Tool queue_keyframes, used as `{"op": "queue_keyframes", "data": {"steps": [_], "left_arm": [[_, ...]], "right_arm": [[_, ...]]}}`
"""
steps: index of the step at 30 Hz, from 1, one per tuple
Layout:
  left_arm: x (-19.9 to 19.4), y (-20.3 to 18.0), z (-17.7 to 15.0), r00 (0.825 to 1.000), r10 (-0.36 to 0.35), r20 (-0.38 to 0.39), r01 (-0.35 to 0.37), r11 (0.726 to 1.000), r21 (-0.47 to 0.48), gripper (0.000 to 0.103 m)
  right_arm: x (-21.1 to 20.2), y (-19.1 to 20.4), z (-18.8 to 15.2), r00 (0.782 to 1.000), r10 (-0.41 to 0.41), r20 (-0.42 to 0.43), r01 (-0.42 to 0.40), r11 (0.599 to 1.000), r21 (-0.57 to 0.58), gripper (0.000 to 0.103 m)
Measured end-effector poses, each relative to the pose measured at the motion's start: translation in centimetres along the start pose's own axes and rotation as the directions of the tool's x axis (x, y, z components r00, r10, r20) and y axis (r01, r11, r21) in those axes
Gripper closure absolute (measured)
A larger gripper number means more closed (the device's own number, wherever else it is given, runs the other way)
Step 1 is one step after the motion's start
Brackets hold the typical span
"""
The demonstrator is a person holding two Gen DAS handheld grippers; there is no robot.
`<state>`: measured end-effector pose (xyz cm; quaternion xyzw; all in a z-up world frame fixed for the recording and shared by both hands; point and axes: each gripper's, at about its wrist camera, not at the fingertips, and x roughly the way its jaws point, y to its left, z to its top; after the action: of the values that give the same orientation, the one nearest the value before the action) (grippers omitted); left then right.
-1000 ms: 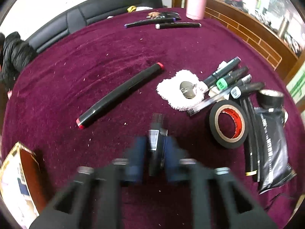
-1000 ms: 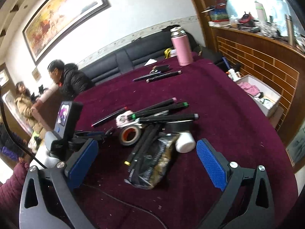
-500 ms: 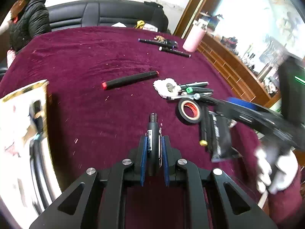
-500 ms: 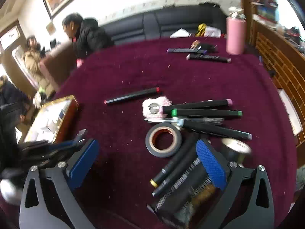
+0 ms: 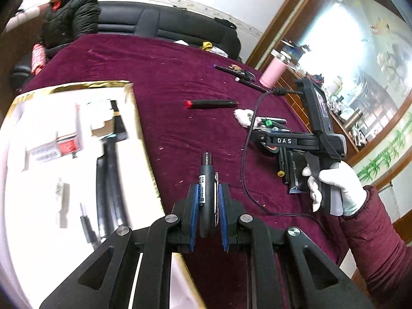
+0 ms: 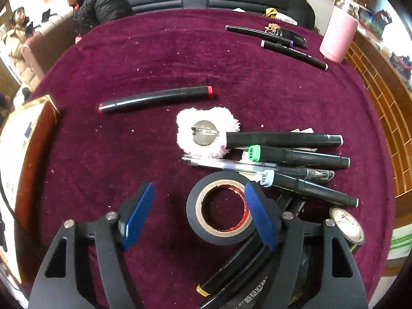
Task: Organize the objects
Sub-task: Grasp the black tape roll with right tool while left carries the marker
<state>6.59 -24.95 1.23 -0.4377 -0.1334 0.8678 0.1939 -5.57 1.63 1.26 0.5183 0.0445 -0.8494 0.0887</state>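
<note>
My left gripper is shut on a dark pen with a silver clip, held above the maroon cloth beside the gold-edged white box. My right gripper is open, low over the table; its right finger overlaps the black tape roll. Beyond lie a fluffy white brooch, several black markers and a clear pen. A red-capped marker lies apart to the left.
The box holds markers and small cartons. A pink bottle and two more markers stand at the far edge. A second tape roll and a black packet lie at right. People sit beyond the table at the left.
My left gripper has swung left with the pen, bringing the white box into view. My right gripper has come down close over the tape roll.
</note>
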Motion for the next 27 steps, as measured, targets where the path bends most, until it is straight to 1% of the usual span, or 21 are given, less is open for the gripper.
{"op": "queue_keyframes", "data": {"steps": [2,3,4,5,6,7,8,9,11,14,17,18,19,20,21,23,27], "left_arm": [[-0.5,0.8,-0.4,1.0,-0.002,0.009,0.002,1.0,-0.024,0.091],[-0.6,1.2,-0.6,1.0,0.0,0.013,0.001,0.999,-0.034,0.091],[-0.8,1.5,-0.8,1.0,0.001,0.017,-0.001,0.999,-0.044,0.091],[-1.1,1.8,-1.0,1.0,0.003,0.019,-0.002,0.999,-0.05,0.091],[-1.4,2.0,-1.2,1.0,0.007,0.023,-0.006,0.999,-0.054,0.091],[-1.5,2.2,-1.3,1.0,0.012,0.026,-0.01,0.998,-0.057,0.091],[-1.7,2.4,-1.4,0.999,0.014,0.029,-0.012,0.998,-0.061,0.091],[-1.9,2.6,-1.5,0.999,0.017,0.031,-0.015,0.998,-0.066,0.091],[-2.4,3.0,-1.8,0.999,0.025,0.042,-0.022,0.997,-0.075,0.091],[-2.9,3.4,-2.2,0.998,0.026,0.059,-0.02,0.996,-0.086,0.091],[-3.3,4.0,-2.6,0.998,0.029,0.064,-0.023,0.995,-0.099,0.091],[-3.5,4.2,-2.8,0.997,0.032,0.066,-0.025,0.994,-0.102,0.091],[-3.7,4.3,-2.9,0.997,0.037,0.068,-0.029,0.994,-0.104,0.091],[-3.9,4.5,-3.0,0.997,0.042,0.071,-0.035,0.994,-0.106,0.091],[-4.2,4.6,-3.2,0.996,0.045,0.073,-0.037,0.993,-0.109,0.091],[-4.7,5.1,-3.4,0.995,0.053,0.079,-0.044,0.992,-0.117,0.091],[-5.6,6.2,-3.8,0.993,0.071,0.092,-0.058,0.989,-0.132,0.091]], "right_arm": [[0.1,0.5,-0.2,0.999,-0.04,0.002,0.04,0.999,-0.023,0.034],[0.0,0.6,-0.3,0.998,-0.062,0.004,0.062,0.998,-0.032,0.039],[0.1,0.7,-0.3,0.998,-0.07,0.004,0.07,0.997,-0.04,0.042],[0.1,0.7,-0.3,0.998,-0.067,0.002,0.067,0.997,-0.046,0.042],[0.0,0.6,-0.5,0.999,-0.043,-0.008,0.042,0.998,-0.043,0.05],[0.1,0.3,-0.6,0.999,0.022,-0.034,-0.023,0.999,-0.029,0.061],[0.4,0.1,-0.7,0.994,0.09,-0.057,-0.091,0.996,-0.012,0.062],[0.5,-0.1,-0.8,0.991,0.12,-0.064,-0.12,0.993,-0.004,0.062],[0.8,-0.6,-0.8,0.994,0.089,-0.07,-0.089,0.996,0.002,0.063],[0.8,-0.8,-0.5,0.993,0.097,-0.073,-0.096,0.995,0.022,0.063],[0.9,-0.2,-0.5,0.996,0.057,-0.074,-0.057,0.998,0.002,0.063],[0.9,-0.1,-0.6,0.997,0.035,-0.072,-0.035,0.999,-0.003,0.068],[1.0,0.2,-0.7,0.998,0.004,-0.067,-0.004,1.0,-0.007,0.08],[0.8,0.1,-0.9,0.998,-0.003,-0.06,0.004,1.0,0.003,0.086],[0.6,-0.2,-1.1,0.998,0.016,-0.057,-0.014,1.0,0.023,0.09],[-0.1,-0.7,-1.4,0.998,0.054,-0.031,-0.052,0.996,0.067,0.091],[-2.6,-0.4,-2.3,0.991,0.126,0.037,-0.128,0.987,0.092,0.091]]}}
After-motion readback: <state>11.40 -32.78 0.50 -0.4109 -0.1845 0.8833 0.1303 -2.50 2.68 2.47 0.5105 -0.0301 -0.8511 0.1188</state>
